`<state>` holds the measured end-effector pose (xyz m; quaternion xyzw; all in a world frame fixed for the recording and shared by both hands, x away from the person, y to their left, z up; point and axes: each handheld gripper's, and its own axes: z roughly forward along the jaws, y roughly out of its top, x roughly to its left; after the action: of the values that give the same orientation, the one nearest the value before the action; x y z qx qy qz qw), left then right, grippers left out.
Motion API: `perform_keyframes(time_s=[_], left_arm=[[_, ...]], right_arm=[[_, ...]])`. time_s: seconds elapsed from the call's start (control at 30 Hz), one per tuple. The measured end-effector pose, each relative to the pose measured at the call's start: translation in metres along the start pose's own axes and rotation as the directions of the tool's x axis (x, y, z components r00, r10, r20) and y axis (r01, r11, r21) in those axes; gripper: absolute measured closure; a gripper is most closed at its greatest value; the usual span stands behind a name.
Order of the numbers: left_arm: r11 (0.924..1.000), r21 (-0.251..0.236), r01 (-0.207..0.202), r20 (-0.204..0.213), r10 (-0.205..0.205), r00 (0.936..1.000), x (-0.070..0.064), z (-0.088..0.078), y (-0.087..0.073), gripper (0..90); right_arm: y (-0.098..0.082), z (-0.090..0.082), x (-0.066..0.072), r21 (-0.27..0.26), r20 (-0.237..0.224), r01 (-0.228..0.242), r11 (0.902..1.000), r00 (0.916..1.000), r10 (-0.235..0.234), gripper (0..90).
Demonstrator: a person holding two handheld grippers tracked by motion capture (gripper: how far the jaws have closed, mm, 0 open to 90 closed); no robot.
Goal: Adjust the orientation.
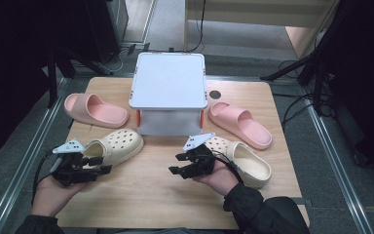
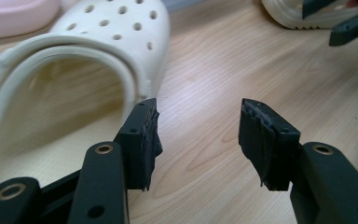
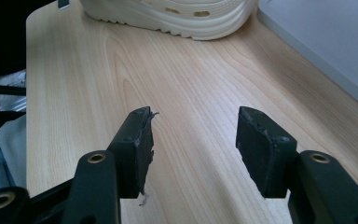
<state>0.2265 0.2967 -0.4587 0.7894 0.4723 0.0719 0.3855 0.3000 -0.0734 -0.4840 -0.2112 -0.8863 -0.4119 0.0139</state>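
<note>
Cream clog [image 2: 88,51] lies on counter [image 1: 146,190], front-left of white stand [image 1: 168,80], heel opening facing left tool [image 2: 198,140].

Left tool: jaws spread, nothing between, just beside heel rim. Likely step: straddle rim, one jaw inside, then close.

Right tool [image 3: 193,144]: jaws spread, nothing held.

High view adds pink slides [image 1: 95,109] flanking stand, second clog [image 1: 246,163].

Light wooden counter [image 1: 156,195] carries two pink slides [image 1: 96,110] [image 1: 240,124], two cream clogs [image 1: 119,145] [image 1: 246,163] and a white stand [image 1: 169,95].
</note>
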Motion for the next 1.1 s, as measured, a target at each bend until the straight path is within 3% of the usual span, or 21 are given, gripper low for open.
perform_keyframes(time_s=[0.07,0.23,0.4,0.57,0.6,0.63,0.67,0.8,0.9,1.1], left_arm=[[0.9999,0.003,0.01,-0.024,-0.01,0.9997,0.007,0.001,-0.001,47.0],[0.9996,0.007,0.027,-0.032,-0.027,0.9991,0.015,0.006,-0.001,45.2],[0.9989,0.038,0.028,-0.039,-0.026,0.9989,0.023,0.022,0.002,47.3],[0.9984,0.057,-0.01,-0.036,0.012,0.9993,0.023,0.038,0.006,61.4],[0.9981,0.06,-0.011,-0.041,0.014,0.9991,0.023,0.04,0.007,61.4],[0.9985,0.055,-0.005,-0.043,0.007,0.9991,0.026,0.042,0.008,67.3],[0.9985,0.055,-0.005,-0.043,0.007,0.9991,0.026,0.042,0.008,71.7],[0.9989,0.046,0.004,-0.029,-0.003,0.9996,0.031,0.041,0.012,74.4],[0.9994,0.034,-0.011,-0.032,0.012,0.9994,0.027,0.038,0.015,77.0],[0.9999,0.012,0.002,0.0,-0.002,1.0,0.021,0.029,0.021,77.5]], right_arm=[[0.0,0.002,0.001,0.01,0.001,0.007,0.9999,1.0,-0.007,46.4],[0.001,0.003,0.001,0.012,-0.01,0.002,0.9999,0.9999,-0.002,46.1],[0.0,0.004,0.002,0.017,-0.013,0.004,0.9998,0.9999,-0.004,46.0],[-0.001,0.006,0.004,0.036,-0.013,0.007,0.9993,0.9999,-0.007,46.0],[-0.001,0.006,0.004,0.036,-0.013,0.007,0.9993,0.9999,-0.007,46.0],[-0.001,0.007,0.004,0.042,-0.012,0.009,0.9991,0.9999,-0.008,46.0],[-0.001,0.007,0.004,0.042,-0.012,0.009,0.9991,0.9999,-0.008,46.0],[-0.001,0.008,0.005,0.049,-0.01,0.016,0.9986,0.9998,-0.016,46.1],[-0.001,0.006,0.003,0.043,-0.017,0.004,0.9991,0.9999,-0.003,46.6],[-0.001,0.002,0.002,0.019,-0.02,-0.003,0.9998,0.9998,0.004,46.3]])
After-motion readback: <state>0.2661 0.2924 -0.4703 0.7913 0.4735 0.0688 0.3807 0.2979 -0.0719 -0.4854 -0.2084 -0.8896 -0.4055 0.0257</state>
